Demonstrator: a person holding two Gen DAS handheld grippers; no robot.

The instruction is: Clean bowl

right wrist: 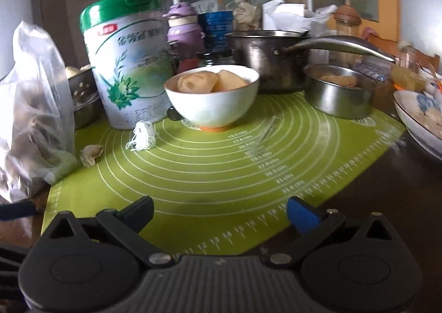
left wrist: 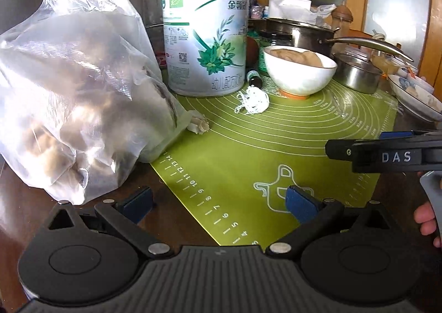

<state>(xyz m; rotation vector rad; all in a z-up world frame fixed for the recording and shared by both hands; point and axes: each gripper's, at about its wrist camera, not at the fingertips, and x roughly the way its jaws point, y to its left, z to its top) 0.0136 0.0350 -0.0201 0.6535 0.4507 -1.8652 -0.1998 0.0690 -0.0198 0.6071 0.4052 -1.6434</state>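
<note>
Both jaws are seen spread wide with nothing held: the left gripper [left wrist: 218,202] hangs low over the near corner of the green mat [left wrist: 276,147], and the right gripper [right wrist: 219,209] is aimed across the mat [right wrist: 221,169] toward the white bowl [right wrist: 212,97]. That bowl [left wrist: 299,70] stands on an orange foot at the far side of the mat and is filled with pale dough-like pieces. It is judged that nothing has yet been done toward cleaning.

For the step in hand, an approach to the bowl, the rim is best taken from the open near side, with one finger inside and one outside, and the bowl kept level so that its contents are not spilled.

Room is found only in front. The bowl is closely flanked by the green-lidded tin [right wrist: 124,64] on its left, and the saucepan [right wrist: 270,61] stands close behind. A steel dish [right wrist: 339,92] stands near on the right, and a tangle of white string [right wrist: 142,133] lies just before the tin. The plastic bag [left wrist: 77,92] crowds the worktop's left edge.
</note>
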